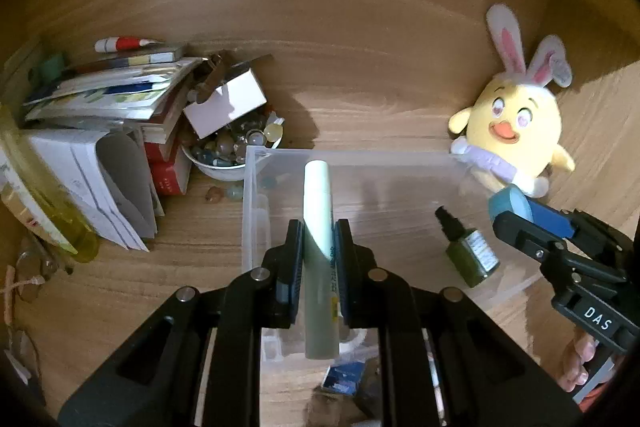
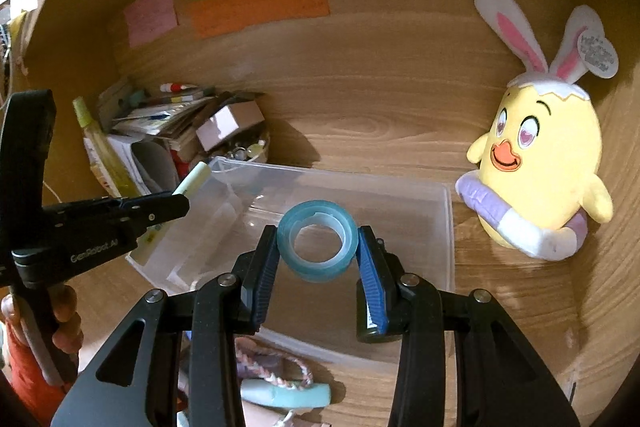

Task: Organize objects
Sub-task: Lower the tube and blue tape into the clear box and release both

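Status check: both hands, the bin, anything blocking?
Left hand-held gripper shut on pale tube. Right hand-held gripper shut on tape roll. Clear bin below, unobstructed.

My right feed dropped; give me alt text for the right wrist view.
The right claw grips a blue tape roll over a clear plastic bin. At left, the left claw holds a pale tube; a yellow chick plush stands right.

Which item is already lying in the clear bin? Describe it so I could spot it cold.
Find the clear plastic bin in the middle of the wooden desk, left of the yellow bunny-eared plush. On its floor, near the plush side, lies a small dark green bottle with a black spray cap and a pale label, the only thing resting inside.
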`<act>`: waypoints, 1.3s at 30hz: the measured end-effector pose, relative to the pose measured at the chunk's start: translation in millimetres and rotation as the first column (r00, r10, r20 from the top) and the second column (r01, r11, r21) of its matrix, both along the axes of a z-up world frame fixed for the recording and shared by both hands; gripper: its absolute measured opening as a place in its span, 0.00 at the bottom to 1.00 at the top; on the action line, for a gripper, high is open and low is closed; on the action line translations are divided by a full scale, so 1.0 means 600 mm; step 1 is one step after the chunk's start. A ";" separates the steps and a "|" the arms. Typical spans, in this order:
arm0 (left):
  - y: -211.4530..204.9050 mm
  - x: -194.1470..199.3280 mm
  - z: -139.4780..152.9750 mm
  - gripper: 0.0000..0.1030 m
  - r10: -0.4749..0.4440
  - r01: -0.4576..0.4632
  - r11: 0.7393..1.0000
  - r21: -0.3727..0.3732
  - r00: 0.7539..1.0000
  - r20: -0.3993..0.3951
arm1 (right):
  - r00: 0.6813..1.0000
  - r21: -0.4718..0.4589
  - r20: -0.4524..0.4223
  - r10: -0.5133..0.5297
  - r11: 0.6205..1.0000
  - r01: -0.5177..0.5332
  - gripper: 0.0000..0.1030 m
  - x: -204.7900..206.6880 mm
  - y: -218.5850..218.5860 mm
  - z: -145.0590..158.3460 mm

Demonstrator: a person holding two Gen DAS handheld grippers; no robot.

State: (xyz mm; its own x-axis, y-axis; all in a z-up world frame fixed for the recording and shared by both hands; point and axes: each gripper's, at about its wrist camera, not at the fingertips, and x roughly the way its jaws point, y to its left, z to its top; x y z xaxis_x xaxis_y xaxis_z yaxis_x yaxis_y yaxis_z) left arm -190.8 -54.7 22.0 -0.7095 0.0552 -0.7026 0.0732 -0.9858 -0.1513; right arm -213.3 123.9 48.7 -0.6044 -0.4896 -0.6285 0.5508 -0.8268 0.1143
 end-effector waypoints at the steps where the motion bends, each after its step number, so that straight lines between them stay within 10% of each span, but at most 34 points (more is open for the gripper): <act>1: 0.002 -0.005 -0.003 0.14 -0.001 0.001 1.000 -0.004 1.000 0.007 | 1.000 0.011 0.008 -0.001 1.000 0.001 0.35 -0.006 -0.003 -0.005; 13: 0.019 -0.043 -0.037 0.14 -0.005 0.012 0.993 -0.117 0.998 0.060 | 0.991 0.062 0.135 0.001 0.998 -0.009 0.35 -0.054 -0.027 -0.070; 32: 0.015 -0.030 -0.038 0.15 -0.029 0.034 0.995 -0.091 0.998 0.063 | 0.984 0.164 0.176 -0.024 0.986 -0.006 0.35 -0.069 -0.060 -0.104; 39: 0.015 -0.003 -0.010 0.37 -0.025 0.027 0.996 -0.087 1.000 0.017 | 0.993 0.161 0.117 -0.028 0.987 0.009 0.48 -0.049 -0.053 -0.079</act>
